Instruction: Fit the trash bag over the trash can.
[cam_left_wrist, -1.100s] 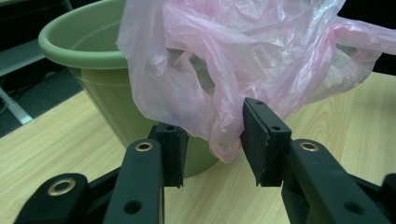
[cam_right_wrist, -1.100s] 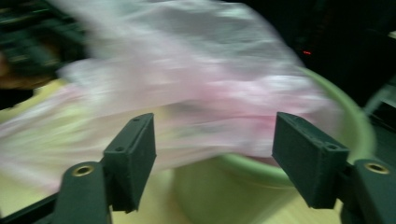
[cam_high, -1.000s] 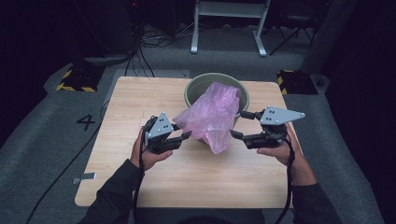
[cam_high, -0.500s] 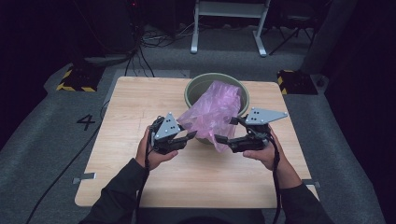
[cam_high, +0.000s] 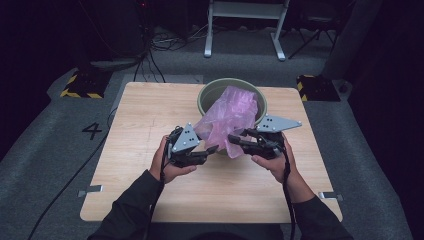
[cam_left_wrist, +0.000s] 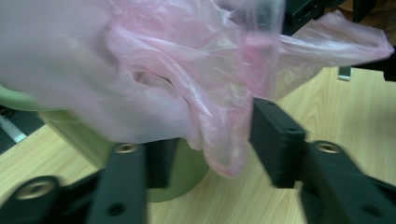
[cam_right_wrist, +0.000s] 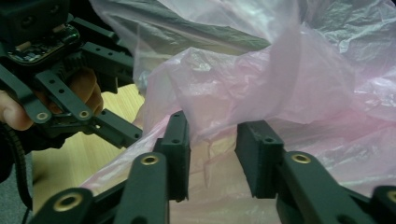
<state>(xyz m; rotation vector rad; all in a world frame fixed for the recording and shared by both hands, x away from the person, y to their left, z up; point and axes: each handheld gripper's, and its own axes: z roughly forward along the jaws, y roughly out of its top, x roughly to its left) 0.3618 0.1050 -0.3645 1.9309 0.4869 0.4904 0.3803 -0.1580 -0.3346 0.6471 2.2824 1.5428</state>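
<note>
A pink see-through plastic bag (cam_high: 232, 112) spills out of an olive-green tub (cam_high: 210, 92) at the table's far middle and hangs over its near rim. My left gripper (cam_high: 214, 150) points at the bag's lower left edge. Its jaws have just been opening, and a fold of the bag (cam_left_wrist: 187, 84) hangs loose between them (cam_left_wrist: 210, 144), with the tub (cam_left_wrist: 84, 135) behind. My right gripper (cam_high: 232, 140) meets the bag's lower right corner. Its jaws have just been closing and still stand apart (cam_right_wrist: 212, 154), with thin film of the bag (cam_right_wrist: 280, 79) in the gap. The left gripper's fingers (cam_right_wrist: 116, 126) show close by.
The pale wooden table (cam_high: 140, 115) stands on grey carpet marked with a 4 (cam_high: 92, 131). Cables (cam_high: 155, 45), a white metal stand (cam_high: 245, 20) and yellow-black striped blocks (cam_high: 80, 87) lie beyond the far edge. Both forearms come in over the near edge.
My right gripper has moved left and slightly down to the bag's lower corner, and its jaws have narrowed. The left gripper has stayed in place with its jaws wider apart.
</note>
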